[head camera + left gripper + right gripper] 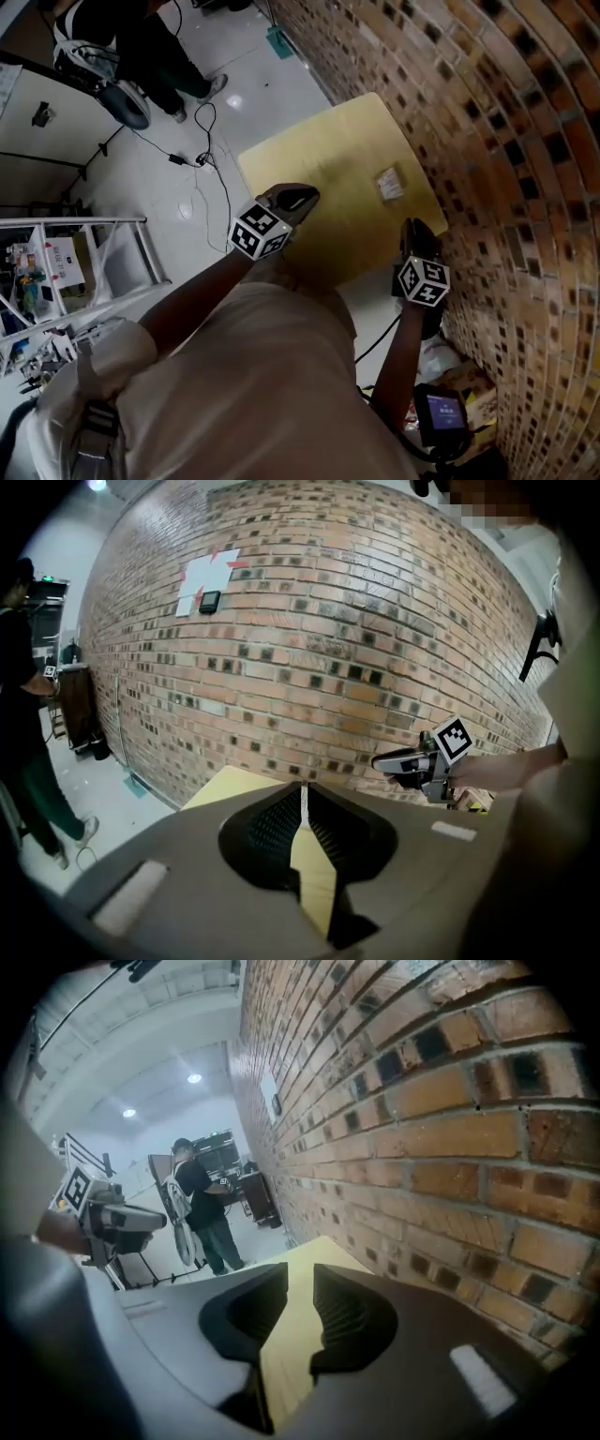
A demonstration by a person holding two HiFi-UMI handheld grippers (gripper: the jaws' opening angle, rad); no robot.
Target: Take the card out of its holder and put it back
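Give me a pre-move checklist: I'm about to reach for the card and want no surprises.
1. Card holder lies on the table, near the brick wall: ok.
2. Card seated in the holder: cannot tell, too small in the head view.
3. Right gripper ready to grasp: ok, jaws apart, nothing between them.
4. Left gripper ready to grasp: not ok, jaws together, empty.
5. Way from the right gripper to the holder: ok, only bare tabletop between.
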